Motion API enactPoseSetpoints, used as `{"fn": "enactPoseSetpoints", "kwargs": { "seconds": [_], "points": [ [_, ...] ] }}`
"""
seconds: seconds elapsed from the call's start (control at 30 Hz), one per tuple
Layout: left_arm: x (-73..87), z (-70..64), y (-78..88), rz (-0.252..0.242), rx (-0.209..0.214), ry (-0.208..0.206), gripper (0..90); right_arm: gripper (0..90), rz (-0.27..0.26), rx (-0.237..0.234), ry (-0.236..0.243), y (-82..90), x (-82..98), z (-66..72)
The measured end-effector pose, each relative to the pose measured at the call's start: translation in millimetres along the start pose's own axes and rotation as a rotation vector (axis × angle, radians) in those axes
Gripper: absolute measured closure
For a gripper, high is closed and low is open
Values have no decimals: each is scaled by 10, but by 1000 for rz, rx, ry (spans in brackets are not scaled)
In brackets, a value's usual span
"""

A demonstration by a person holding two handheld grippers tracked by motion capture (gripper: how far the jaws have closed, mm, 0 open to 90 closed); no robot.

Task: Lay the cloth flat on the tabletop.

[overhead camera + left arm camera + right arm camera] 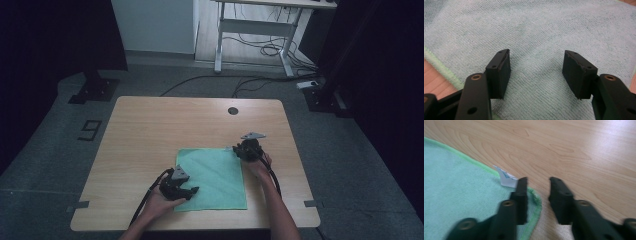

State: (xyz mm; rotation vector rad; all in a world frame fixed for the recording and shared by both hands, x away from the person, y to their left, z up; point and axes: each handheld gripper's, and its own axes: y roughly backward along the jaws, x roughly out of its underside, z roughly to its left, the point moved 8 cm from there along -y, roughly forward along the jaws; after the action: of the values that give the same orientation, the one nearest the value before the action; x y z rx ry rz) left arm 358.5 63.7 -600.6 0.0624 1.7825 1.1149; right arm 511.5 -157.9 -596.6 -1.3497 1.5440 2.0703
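Green towel (212, 177) lies flat on the wooden tabletop (150, 130), toward the near edge and a little right of centre. One layer, roughly square, with a brighter green hem.

Left tool (192, 191) sits over the towel's near left corner, held in the person's left hand (157, 202). In the left gripper view its jaws stand wide apart, released, with bare towel (536, 37) between and beyond them; nothing is pinched. Whether the pads rest on the cloth or hang just above it cannot be told. A strip of tabletop (434, 80) shows past the hem at the left of that view.

Right tool (239, 149) is at the towel's far right corner, in the right hand (259, 167). The right gripper view shows its jaws with a narrow gap between them: released, not clenched on anything. One jaw stands over the corner hem of the towel (461, 202), the other over bare tabletop (574, 152); the rounded corner lies at the gap. A small white label (506, 178) sticks up from the hem just beside the first jaw. The view is slightly blurred.

Cables (260, 47) trail on the floor beyond the tabletop.
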Motion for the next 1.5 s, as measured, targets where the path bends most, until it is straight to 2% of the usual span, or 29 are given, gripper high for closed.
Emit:
{"fn": "enactPoseSetpoints", "kwargs": {
  "seconds": [0.03,0.13,0.17,0.23,0.33,0.5,0.57,0.63,0.67,0.77,0.8,0.83,0.9,0.93,0.97,1.03,1.1,1.13,1.17,1.2,1.23,1.27,1.33,1.43,1.5],
  "points": [
    [3,-4,2,2,-3,-4,393,878,26,5,5,-27,20,-14],
    [4,-4,4,2,-2,-1,393,891,28,-6,-6,-24,5,-27],
    [4,-5,4,3,-2,-3,392,892,21,-1,8,-12,-12,-38],
    [6,-6,5,4,-2,-4,392,892,12,-4,6,18,-53,-69],
    [9,-9,9,6,-1,-7,391,893,11,14,3,29,-102,-145],
    [12,-10,11,4,6,-6,387,880,29,26,-14,-107,-61,-190],
    [11,-11,11,3,11,-4,383,854,21,25,-26,-121,-53,-184],
    [8,-13,12,5,18,-2,368,678,2,46,-51,-100,-64,-200],
    [-7,-5,19,-4,12,-7,360,637,-32,73,-66,12,-105,-215],
    [-59,27,51,-32,-1,-10,365,618,-77,60,-78,152,-143,-196],
    [-91,45,64,-39,1,-6,367,616,-106,30,-74,312,-152,-143],
    [-127,69,70,-44,-3,-5,367,616,-106,30,-74,312,-152,-143],
    [-210,132,57,-51,-16,7,365,608,-125,4,-73,455,-125,-66],
    [-303,208,11,-57,-26,25,365,596,-127,-16,-71,558,-61,31],
    [-303,208,11,-57,-26,25,366,596,-127,-16,-71,558,-61,31],
    [-381,293,-53,-46,-47,30,367,575,-113,-34,-46,616,20,157],
    [-427,397,-134,-14,-67,38,362,558,-95,-57,-30,642,98,285],
    [-449,522,-202,7,-84,61,362,546,-83,-95,-12,643,164,424],
    [-449,522,-202,7,-84,61,363,546,-83,-95,-12,643,164,424],
    [-455,579,-226,12,-86,82,363,536,-76,-115,-8,632,196,493],
    [-459,635,-239,17,-92,97,363,514,-65,-140,11,611,258,624],
    [-463,683,-244,19,-99,110,363,514,-65,-140,11,611,258,624],
    [-466,766,-243,23,-110,127,361,495,-45,-168,33,600,349,786],
    [-474,869,-227,24,-134,142,364,453,-15,-166,88,610,478,944],
    [-471,915,-242,34,-133,153,367,442,-14,-161,99,639,550,1008]
  ]
}}
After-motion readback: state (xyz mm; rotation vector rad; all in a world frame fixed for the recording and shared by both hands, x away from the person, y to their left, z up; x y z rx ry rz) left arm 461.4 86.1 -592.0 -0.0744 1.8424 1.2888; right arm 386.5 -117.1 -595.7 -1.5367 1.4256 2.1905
